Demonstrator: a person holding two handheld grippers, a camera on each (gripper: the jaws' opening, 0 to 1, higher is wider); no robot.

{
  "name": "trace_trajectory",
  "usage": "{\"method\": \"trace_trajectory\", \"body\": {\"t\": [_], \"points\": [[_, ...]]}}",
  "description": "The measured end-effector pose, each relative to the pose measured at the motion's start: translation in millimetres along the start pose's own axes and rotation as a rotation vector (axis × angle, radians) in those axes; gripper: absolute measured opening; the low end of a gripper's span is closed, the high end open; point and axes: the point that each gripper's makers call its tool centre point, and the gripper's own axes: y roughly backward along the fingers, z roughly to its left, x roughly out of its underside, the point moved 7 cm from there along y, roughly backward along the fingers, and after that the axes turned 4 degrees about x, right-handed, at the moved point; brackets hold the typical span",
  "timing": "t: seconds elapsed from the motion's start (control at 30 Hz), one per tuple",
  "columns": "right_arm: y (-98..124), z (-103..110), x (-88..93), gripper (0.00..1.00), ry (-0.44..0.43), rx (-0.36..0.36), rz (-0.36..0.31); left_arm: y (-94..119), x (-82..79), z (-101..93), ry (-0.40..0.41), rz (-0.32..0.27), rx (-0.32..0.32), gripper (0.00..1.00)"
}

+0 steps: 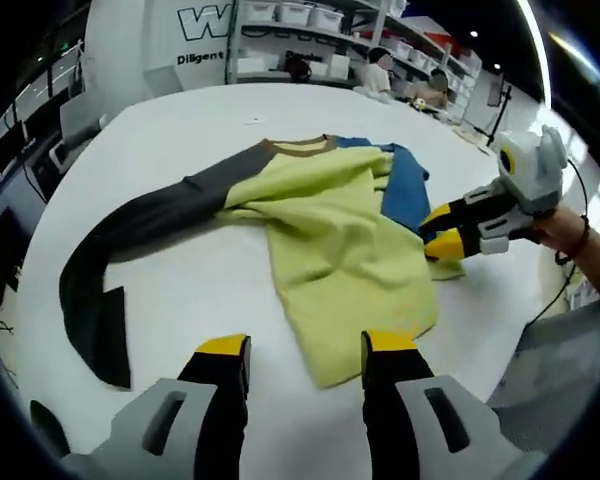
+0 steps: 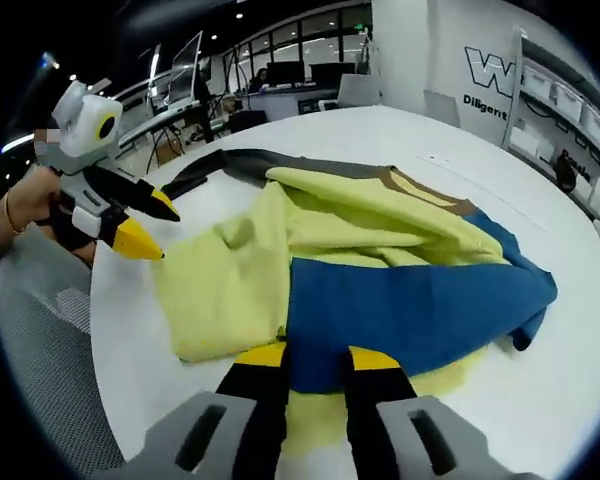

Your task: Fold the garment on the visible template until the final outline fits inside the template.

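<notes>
A: Item 1, garment [image 1: 330, 230]?
B: Mid-table [image 1: 180, 300], soft, limp, light; I'd take it by hem or sleeve edges.
A: Grippers?
B: My left gripper [image 1: 305, 350] stands apart above the hem; right gripper [image 2: 315, 358] clamped on the blue sleeve [image 2: 420, 305], I judge.

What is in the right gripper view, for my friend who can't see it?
A yellow shirt with a blue sleeve folded across it lies rumpled on a white table. The right gripper hovers at the sleeve's near edge, and the left gripper is open beside the shirt.
</notes>
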Motion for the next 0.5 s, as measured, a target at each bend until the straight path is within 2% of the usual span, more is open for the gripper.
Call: {"method": "trace_trajectory", "body": {"t": [0.07, 0.33, 0.4, 0.5], "points": [[-0.3, 2.2, 0.1, 0.0, 0.003, -0.017, 0.001, 0.0, 1.0, -1.0, 0.007, 0.002, -0.003, 0.4], [0.1, 2.1, -1.2, 0.0, 0.011, -0.021, 0.01, -6.3, 6.9, -6.3, 0.032, 0.027, -0.007, 0.3], [1.6, 1.5, -1.5, 0.0, 0.005, -0.021, 0.01, -7.6, 7.0, -7.0, 0.009, 0.026, -0.02, 0.28], [5.1, -1.2, -3.3, 0.0, -0.013, -0.023, 0.002, -7.3, 7.7, -7.5, 0.018, 0.037, -0.023, 0.23]]}}
